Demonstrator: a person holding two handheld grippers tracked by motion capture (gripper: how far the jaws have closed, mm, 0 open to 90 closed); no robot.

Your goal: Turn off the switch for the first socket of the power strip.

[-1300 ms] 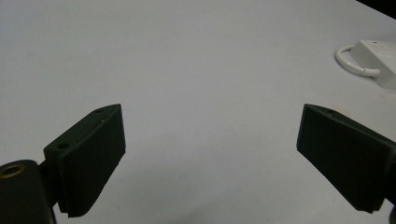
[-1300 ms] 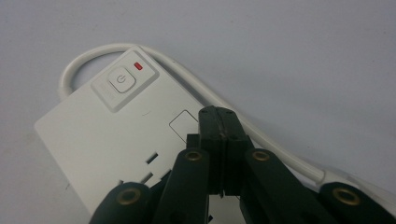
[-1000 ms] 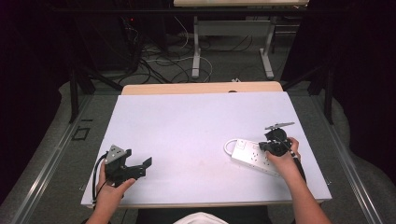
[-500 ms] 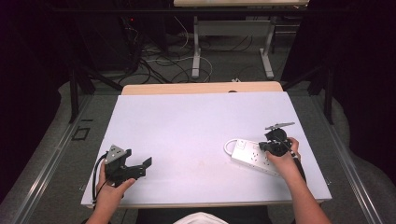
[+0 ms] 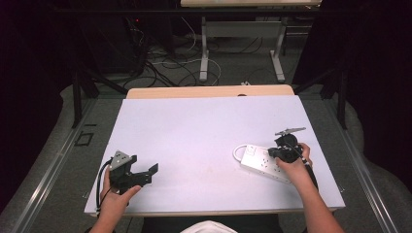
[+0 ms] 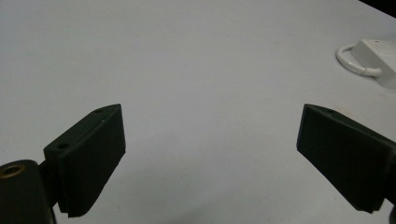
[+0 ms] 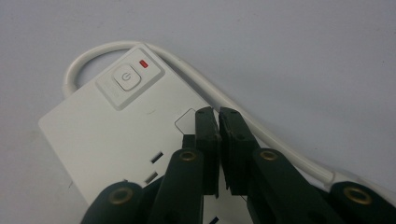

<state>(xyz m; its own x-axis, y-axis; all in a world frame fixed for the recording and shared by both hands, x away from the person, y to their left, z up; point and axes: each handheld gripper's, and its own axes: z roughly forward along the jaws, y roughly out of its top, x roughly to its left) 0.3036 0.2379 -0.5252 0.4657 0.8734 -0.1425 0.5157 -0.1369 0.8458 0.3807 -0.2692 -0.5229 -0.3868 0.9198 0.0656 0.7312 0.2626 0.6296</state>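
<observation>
Hovering over white power strip (image 7: 112,135), right gripper (image 7: 218,116) fingers closed

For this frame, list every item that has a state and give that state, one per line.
Left gripper: open, jaws spread wide, holding nothing, over bare table.
Right gripper: jaws shut together, nothing between them, tips over the power strip's top face.
Power strip: lying flat on the table, red indicator lit by the power button, no plug in the visible sockets.
Power strip cable: looped around the switch end and running along the strip's side.
</observation>
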